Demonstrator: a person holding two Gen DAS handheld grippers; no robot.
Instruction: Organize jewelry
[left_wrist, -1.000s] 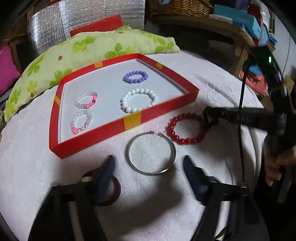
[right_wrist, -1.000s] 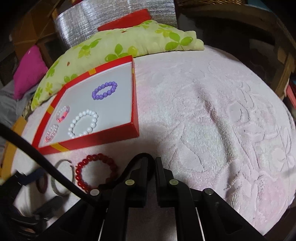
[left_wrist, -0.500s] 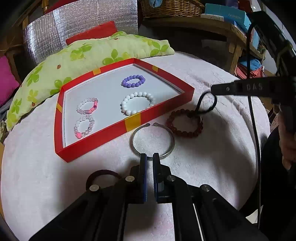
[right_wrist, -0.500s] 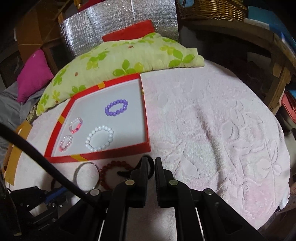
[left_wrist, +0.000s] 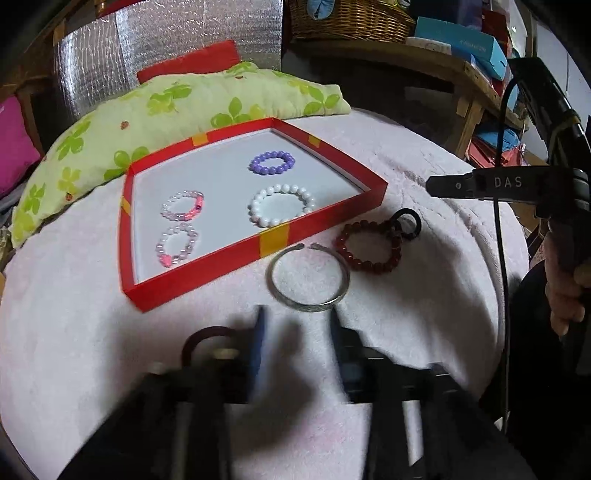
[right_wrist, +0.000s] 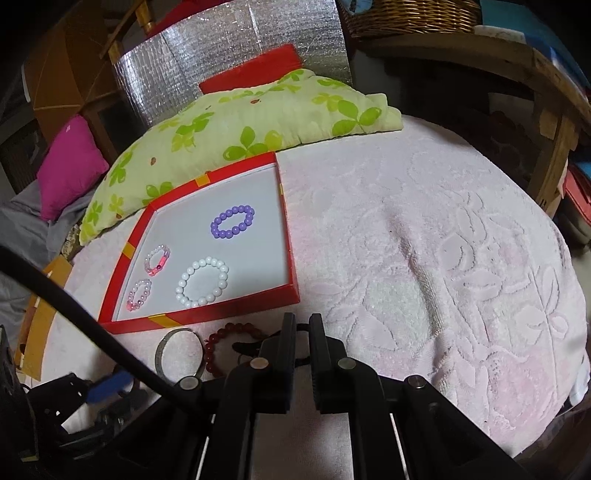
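Note:
A red tray (left_wrist: 325, 221) (right_wrist: 236, 310) holds a purple bead bracelet (left_wrist: 272, 162), a white bead bracelet (left_wrist: 282, 205) and two pink bead bracelets (left_wrist: 183, 205). In front of it on the pink towel lie a silver bangle (left_wrist: 308, 278), a dark red bead bracelet (left_wrist: 367, 246) (right_wrist: 221, 338) and a black ring (left_wrist: 406, 223). A maroon ring (left_wrist: 207, 338) lies beside my left gripper (left_wrist: 295, 343), which is blurred, its jaws apart just short of the bangle. My right gripper (right_wrist: 302, 328) is shut and empty, raised above the red bracelet.
A green leaf-print pillow (left_wrist: 155, 114) lies behind the tray. A foil panel (right_wrist: 236, 55), a pink cushion (right_wrist: 70, 166), a wicker basket (left_wrist: 347, 18) and a wooden shelf with boxes (left_wrist: 461, 44) stand beyond the towel's edge.
My left gripper's jaws have opened from shut half a second ago. My right gripper has risen and drawn back from the dark red bracelet, staying shut.

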